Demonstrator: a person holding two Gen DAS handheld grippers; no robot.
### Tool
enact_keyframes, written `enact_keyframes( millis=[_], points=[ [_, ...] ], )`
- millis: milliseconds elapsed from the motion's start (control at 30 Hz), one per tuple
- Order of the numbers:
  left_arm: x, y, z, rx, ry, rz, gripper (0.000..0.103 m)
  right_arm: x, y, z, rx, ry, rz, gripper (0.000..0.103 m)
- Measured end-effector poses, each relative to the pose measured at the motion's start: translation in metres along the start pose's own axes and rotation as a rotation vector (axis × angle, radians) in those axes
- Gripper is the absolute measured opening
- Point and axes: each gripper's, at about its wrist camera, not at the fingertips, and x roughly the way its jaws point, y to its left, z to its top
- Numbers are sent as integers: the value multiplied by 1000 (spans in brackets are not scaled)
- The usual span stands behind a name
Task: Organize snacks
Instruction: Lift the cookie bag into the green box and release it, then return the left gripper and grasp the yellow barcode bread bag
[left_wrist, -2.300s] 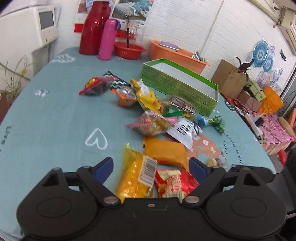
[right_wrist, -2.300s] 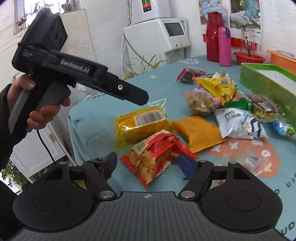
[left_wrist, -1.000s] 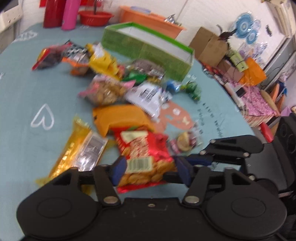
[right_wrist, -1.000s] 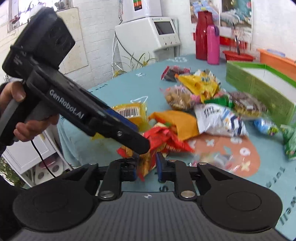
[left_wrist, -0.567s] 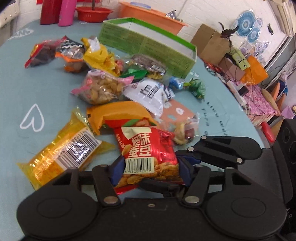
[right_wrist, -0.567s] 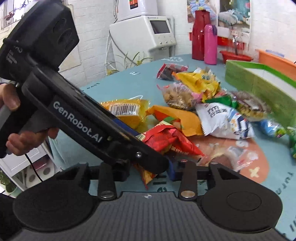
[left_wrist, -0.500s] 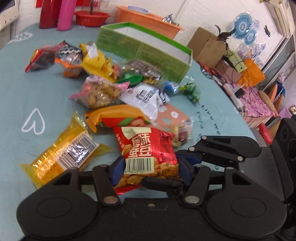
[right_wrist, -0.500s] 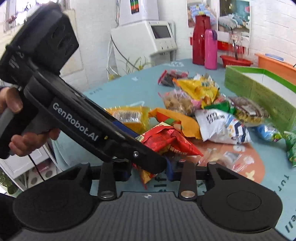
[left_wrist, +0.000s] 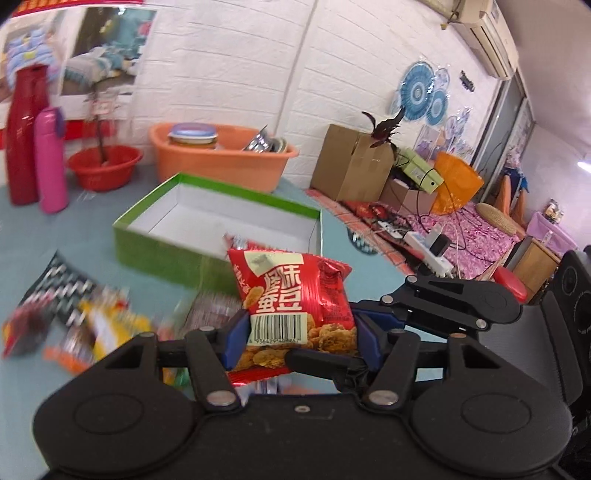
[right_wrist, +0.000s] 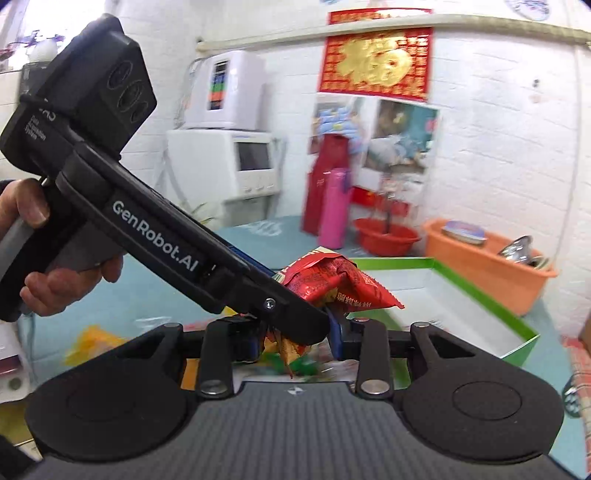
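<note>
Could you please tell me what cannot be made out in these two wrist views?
- Left wrist view: loose snack packets, motion-blurred, labels unreadable.
- Right wrist view: whether the right gripper grips the red snack bag; the left gripper hides the contact.

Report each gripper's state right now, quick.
Left gripper: shut on the red snack packet, lifted off the table.
Right gripper: partly open around that packet's lower edge; whether its pads press on it cannot be told.

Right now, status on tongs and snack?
Left tongs clamped on red snack bag. Right tongs alongside, grip unclear. Green box ahead, path open.
</note>
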Motion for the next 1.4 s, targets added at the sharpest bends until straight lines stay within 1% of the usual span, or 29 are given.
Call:
enact_keyframes(
  millis=[167, 367, 467, 567, 633, 667, 733, 833, 867, 933, 1000, 1033, 1100, 1200, 1267, 1333, 1400],
  points=[
    [72, 9, 41, 21, 23, -58, 103, 26, -54, -1, 44, 14, -99, 58],
    [144, 21, 68, 18, 73, -112, 103, 52, -106, -13, 93, 61, -165, 58],
    [169, 26, 72, 18, 93, -121, 103, 58, -122, -23, 109, 75, -180, 58],
    [186, 30, 73, 25, 106, -117, 103, 66, -132, -32, 122, 91, -192, 59],
    [192, 33, 71, 15, 104, -97, 103, 71, -133, -37, 123, 104, -192, 65],
    [192, 34, 70, -5, 93, -71, 103, 71, -132, -40, 117, 98, -207, 69],
    [182, 37, 69, -41, 48, -34, 103, 71, -129, -40, 98, 100, -234, 103],
    [153, 38, 72, -59, 8, -22, 103, 56, -118, -36, 62, 58, -275, 103],
    [139, 37, 72, -67, -12, -11, 103, 47, -114, -32, 68, 41, -283, 103],
    [110, 34, 69, -59, -49, -13, 103, 28, -103, -26, 86, -6, -282, 103],
    [74, 29, 60, -54, -73, 26, 103, 7, -87, -21, 100, -52, -253, 103],
    [59, 28, 55, -55, -86, 30, 103, -3, -78, -19, 108, -73, -228, 103],
    [23, 25, 40, -73, -89, 62, 103, -17, -57, -15, 114, -89, -180, 103],
    [-23, 22, 13, -70, -82, 123, 103, -25, -25, -15, 109, -53, -115, 103],
    [-46, 20, -7, -59, -59, 185, 103, -25, -3, -20, 127, -24, -42, 103],
    [-64, 23, -28, -61, -34, 232, 103, -19, 16, -23, 149, 10, 25, 103],
    [-78, 29, -50, -82, 4, 258, 103, -13, 37, -28, 170, 40, 94, 103]
  ],
)
